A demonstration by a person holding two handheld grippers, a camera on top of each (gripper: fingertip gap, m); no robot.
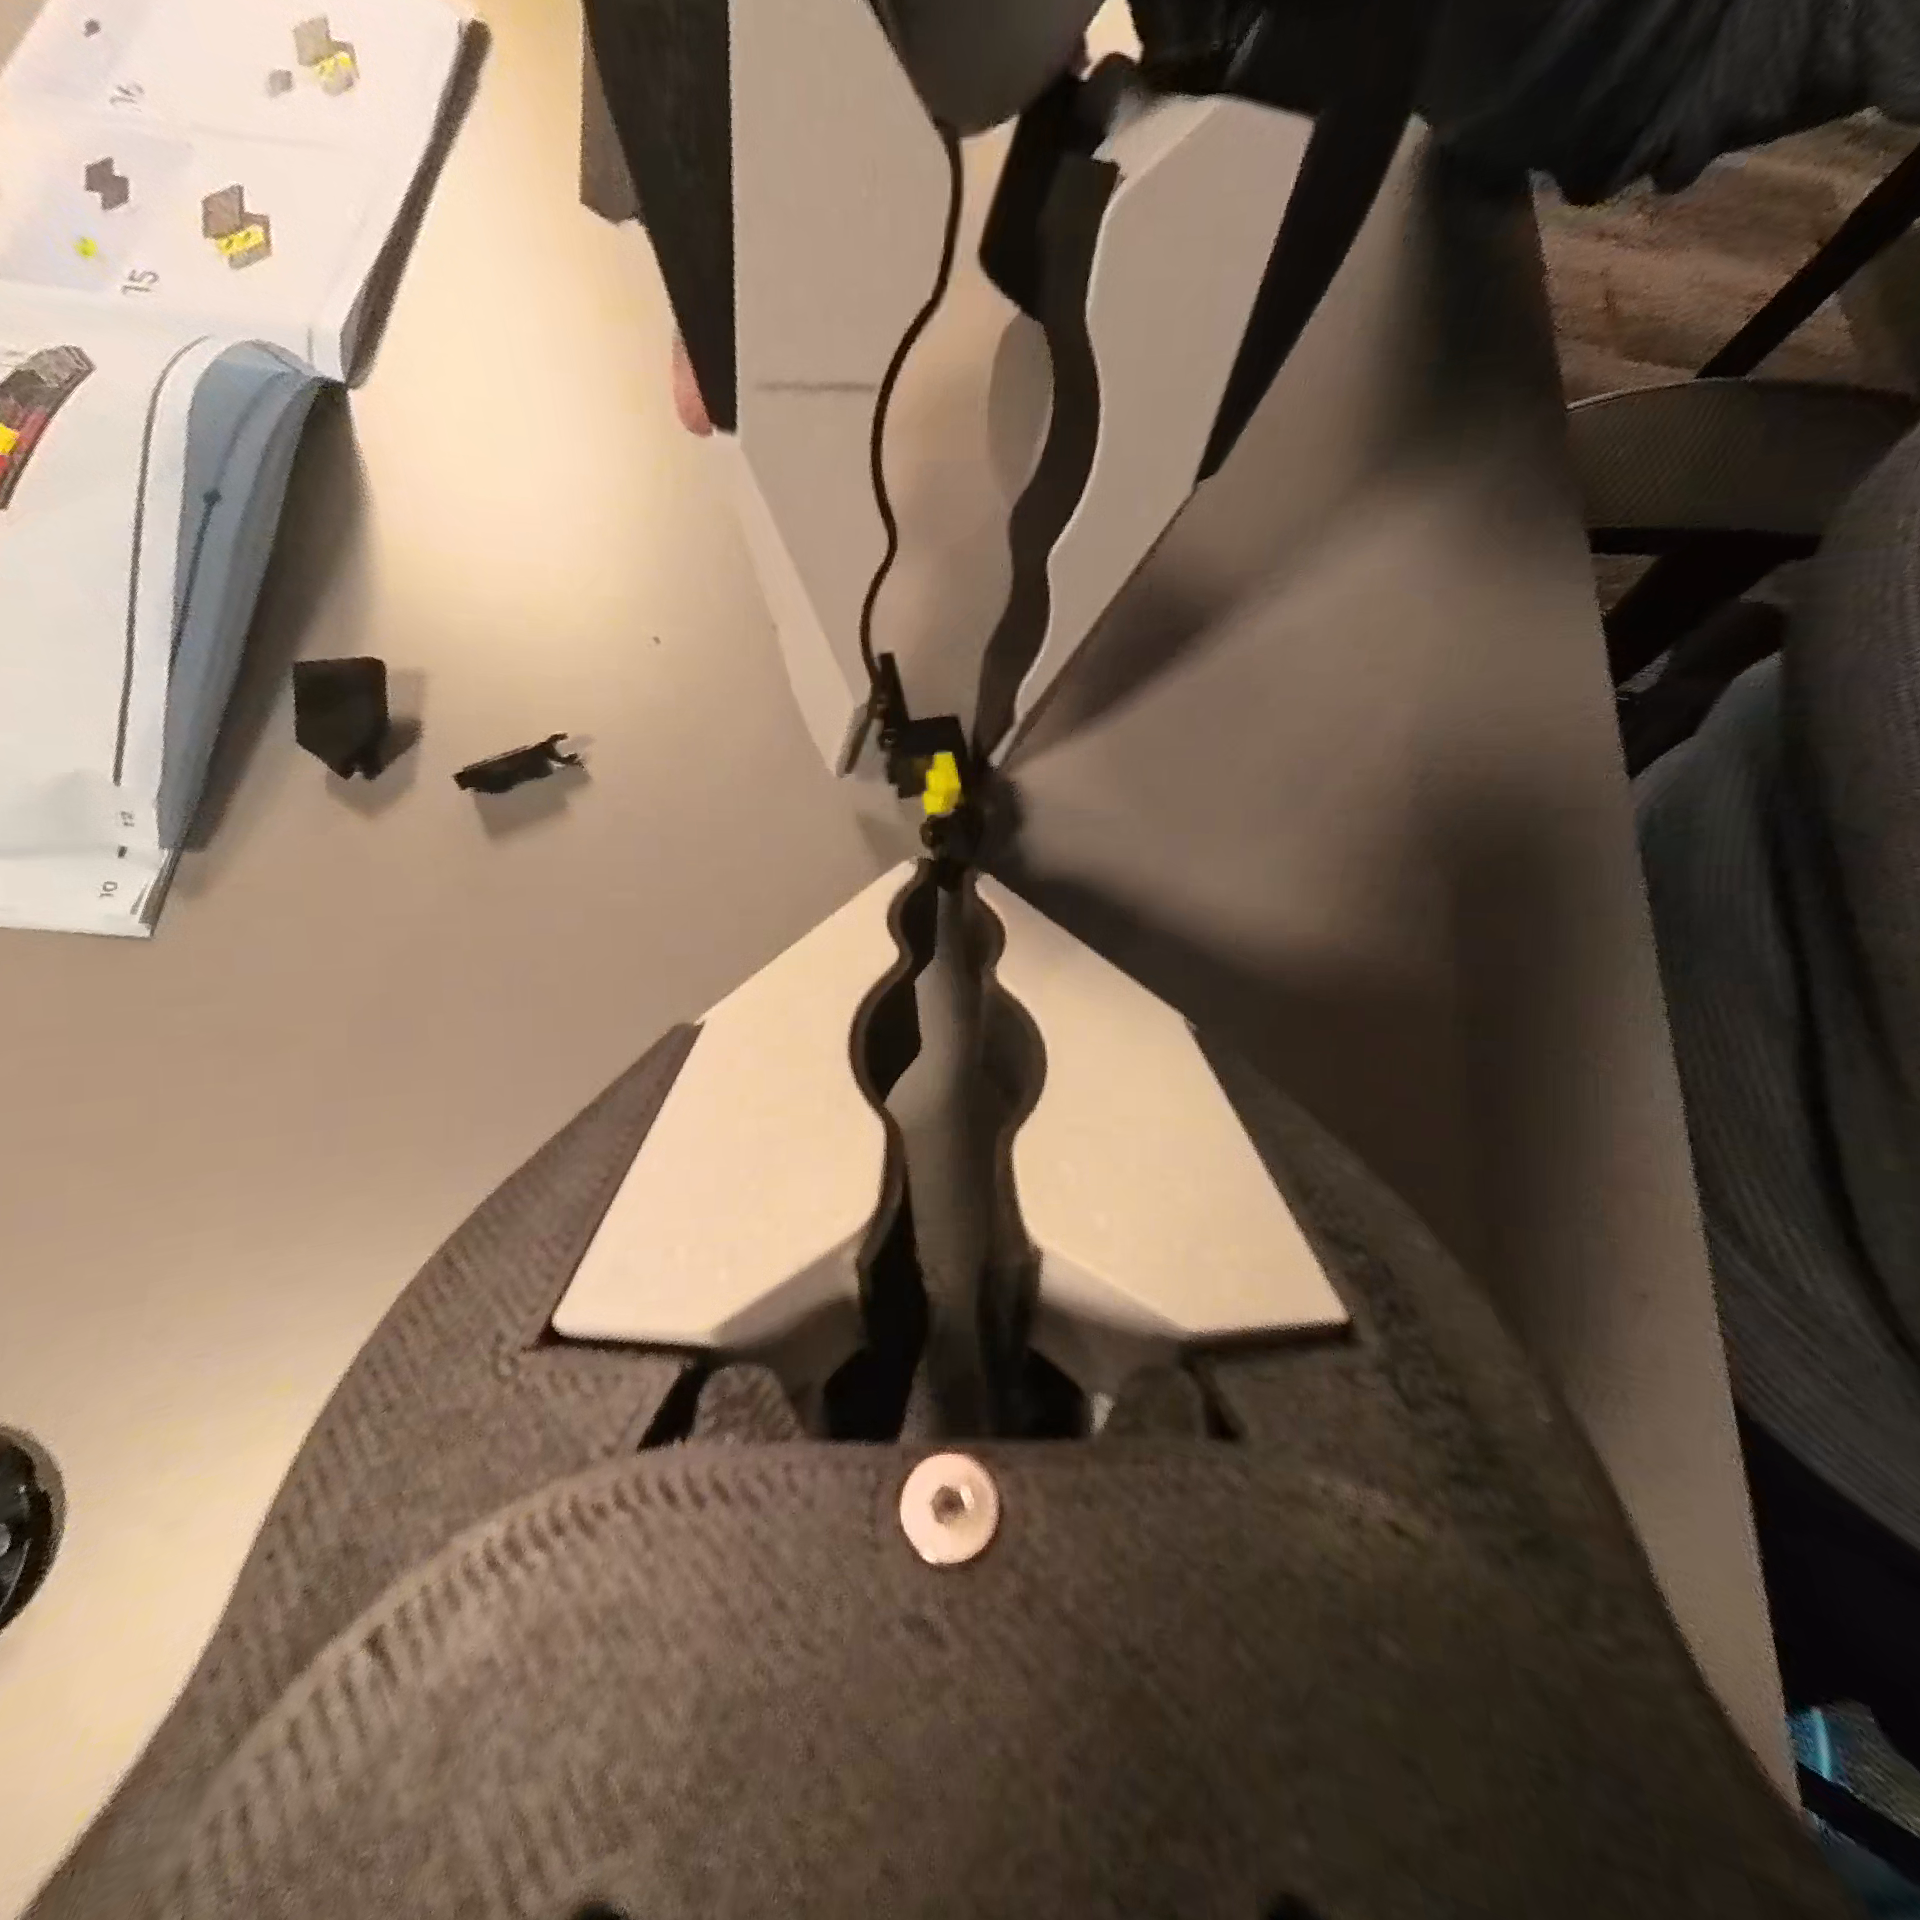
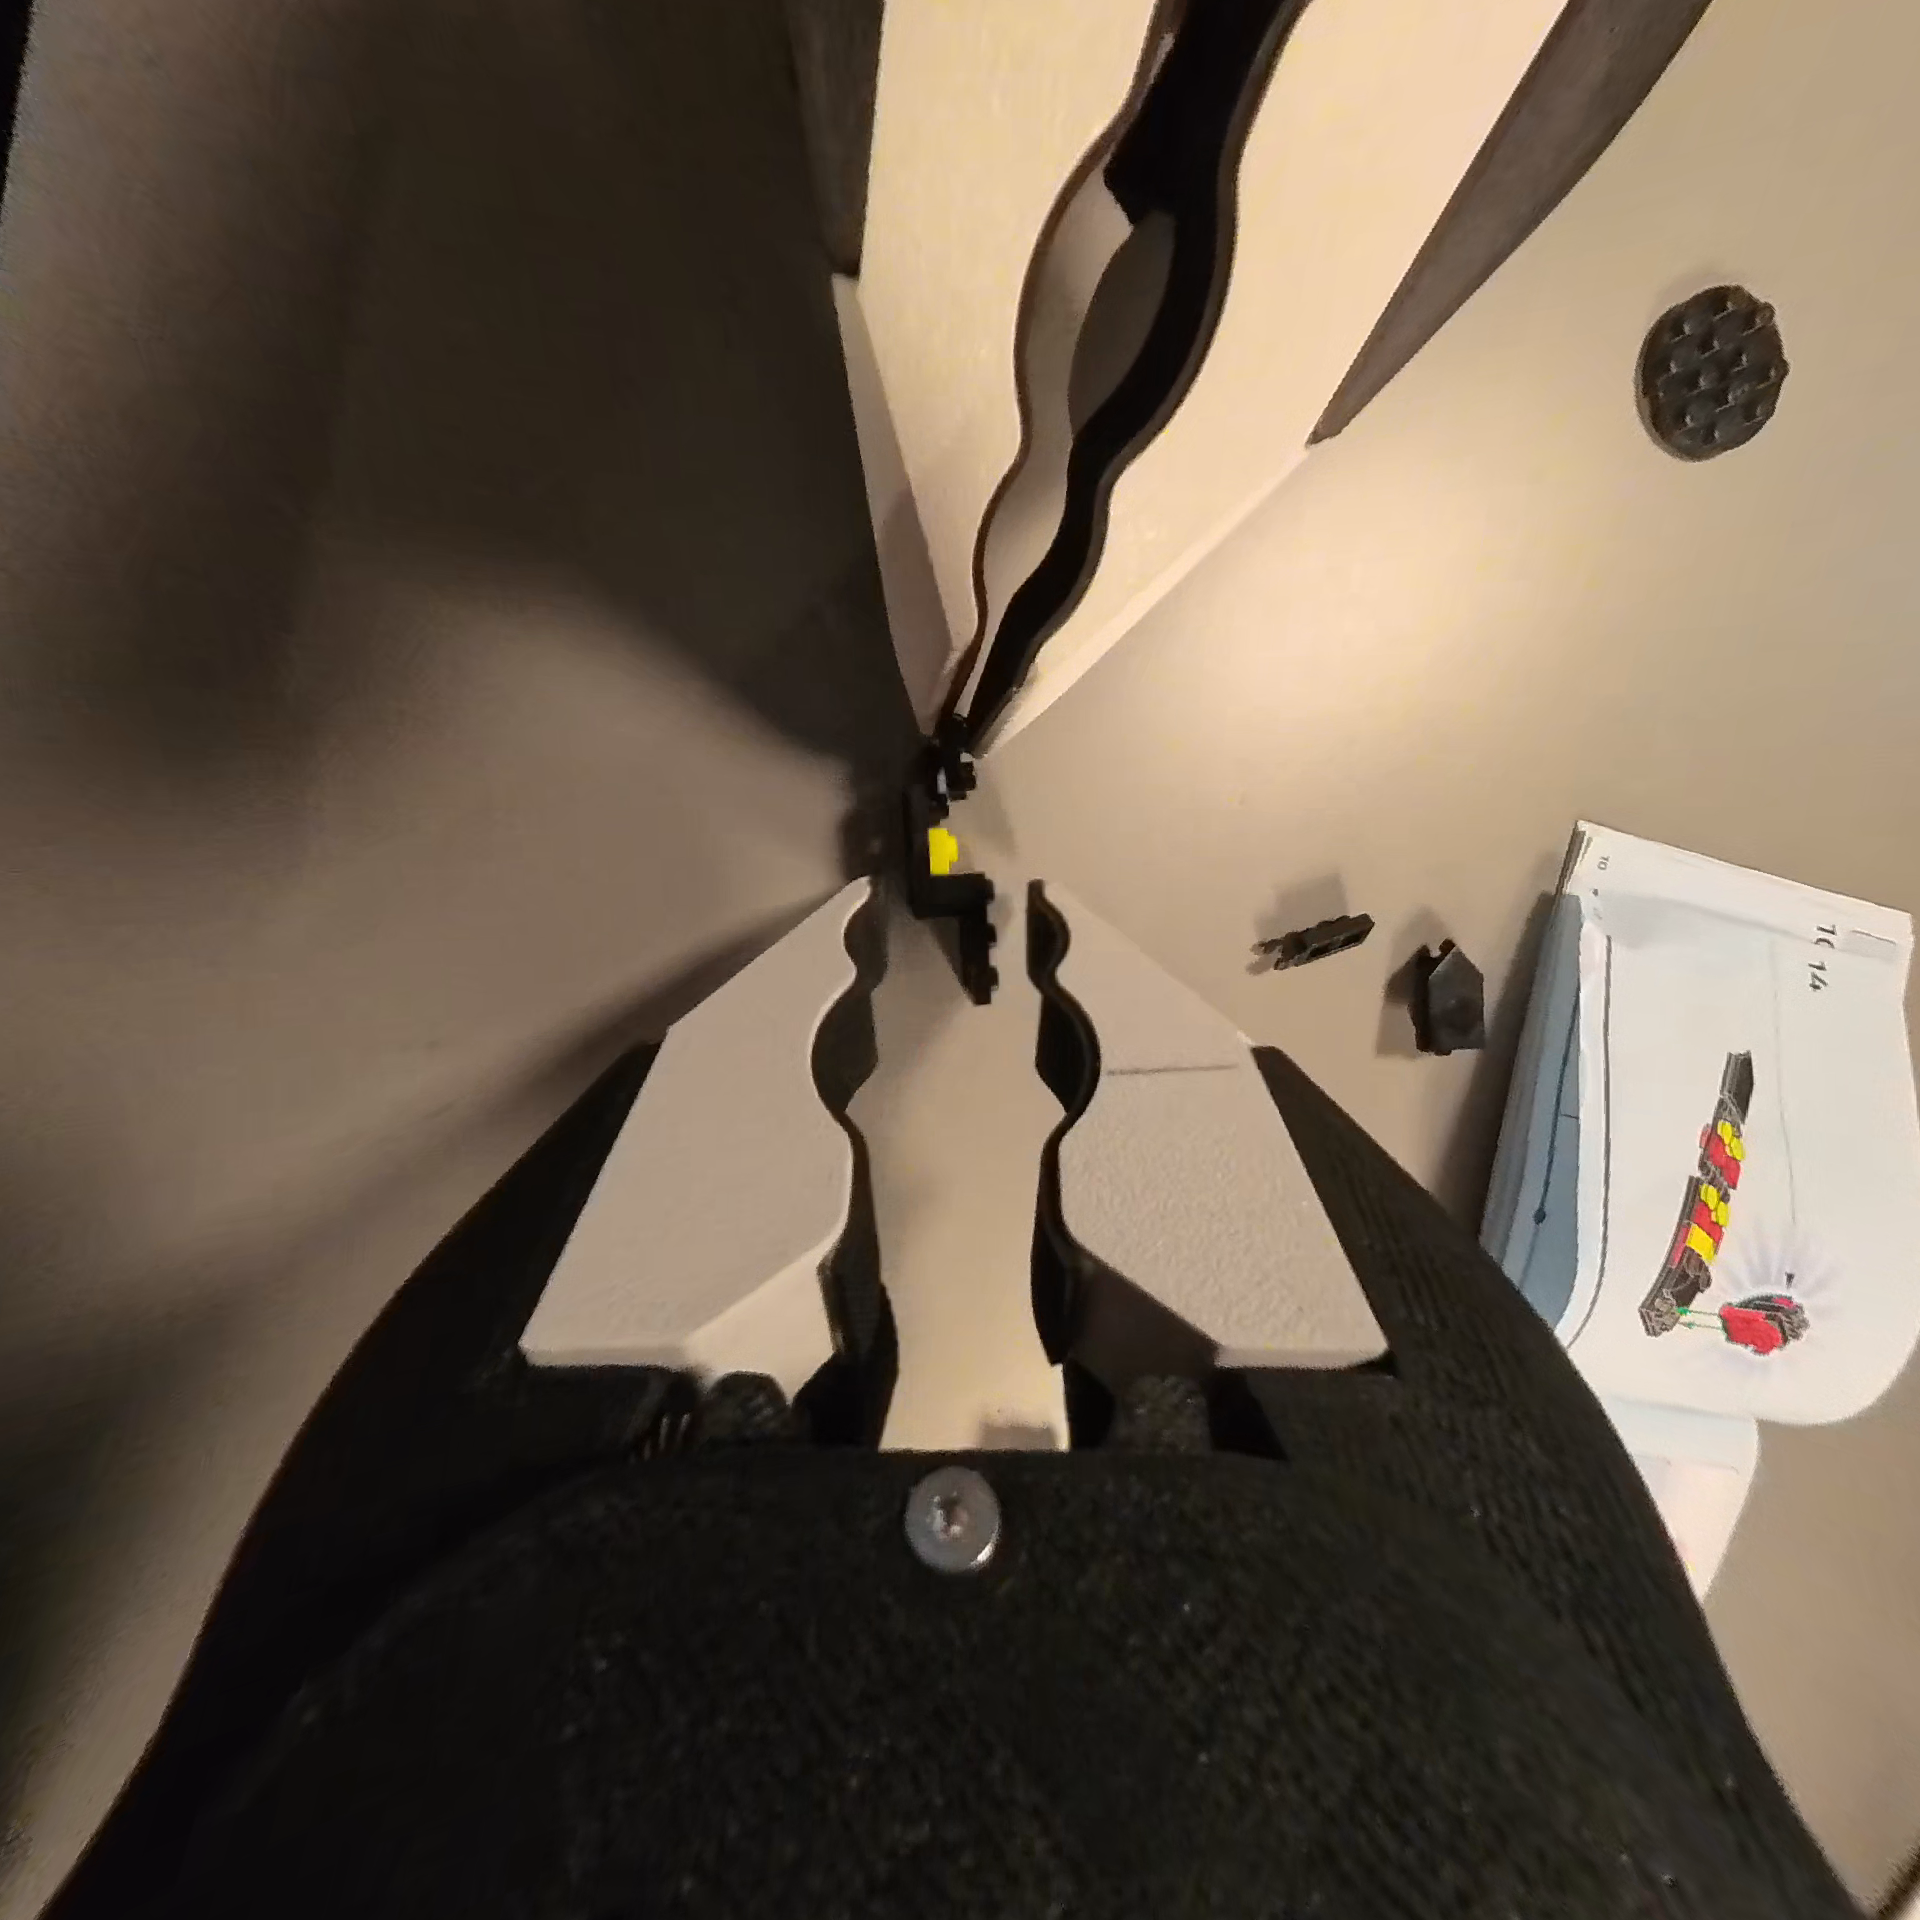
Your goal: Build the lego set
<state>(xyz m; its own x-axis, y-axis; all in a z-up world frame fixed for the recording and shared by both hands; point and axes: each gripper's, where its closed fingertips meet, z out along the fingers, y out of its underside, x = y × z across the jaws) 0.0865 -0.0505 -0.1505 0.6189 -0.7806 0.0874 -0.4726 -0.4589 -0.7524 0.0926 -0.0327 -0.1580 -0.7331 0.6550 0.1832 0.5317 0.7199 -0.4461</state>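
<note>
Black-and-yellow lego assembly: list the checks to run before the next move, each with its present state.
1. Left gripper shut on the lego assembly: ok.
2. Right gripper open, fingers either side of the assembly's black plate: ok.
3. Right fingers touching that plate: cannot tell.
4. Yellow piece fully seated: cannot tell.
5. Black slope piece and black clip piece lying on the table, apart from both grippers: ok.
6. Instruction booklet open beside the work: ok.
</note>
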